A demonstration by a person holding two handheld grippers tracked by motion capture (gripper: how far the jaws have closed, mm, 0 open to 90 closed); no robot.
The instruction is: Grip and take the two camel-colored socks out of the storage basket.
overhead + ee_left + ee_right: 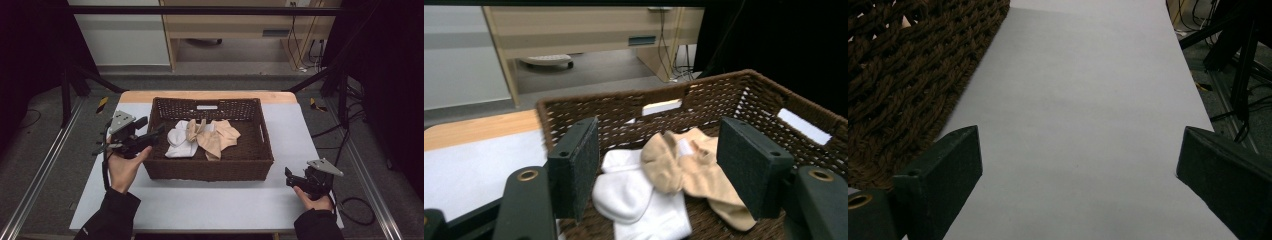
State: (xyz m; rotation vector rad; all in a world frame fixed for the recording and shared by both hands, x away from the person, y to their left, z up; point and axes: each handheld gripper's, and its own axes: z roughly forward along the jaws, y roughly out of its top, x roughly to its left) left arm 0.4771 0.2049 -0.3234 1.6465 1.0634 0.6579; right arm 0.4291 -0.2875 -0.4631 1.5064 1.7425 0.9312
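Note:
A dark brown wicker basket [207, 169] stands in the middle of the white table. Inside it lie white socks [181, 142] and tan socks [214, 135], partly overlapping. My left gripper [152, 134] hovers at the basket's left rim, held in a hand, jaws open and empty. In the left gripper view the white socks [639, 200] and tan socks [694, 167] lie beyond the open jaws [664, 165]. My right gripper [289, 177] rests low at the table's right front, open, nothing between its jaws. The right gripper view shows the basket wall [903, 75] at left.
The white table surface [225, 205] has free room in front of and to the right of the basket. Metal frame rails [40, 175] run along both sides. A wooden desk [240, 25] and cables stand on the floor beyond the table.

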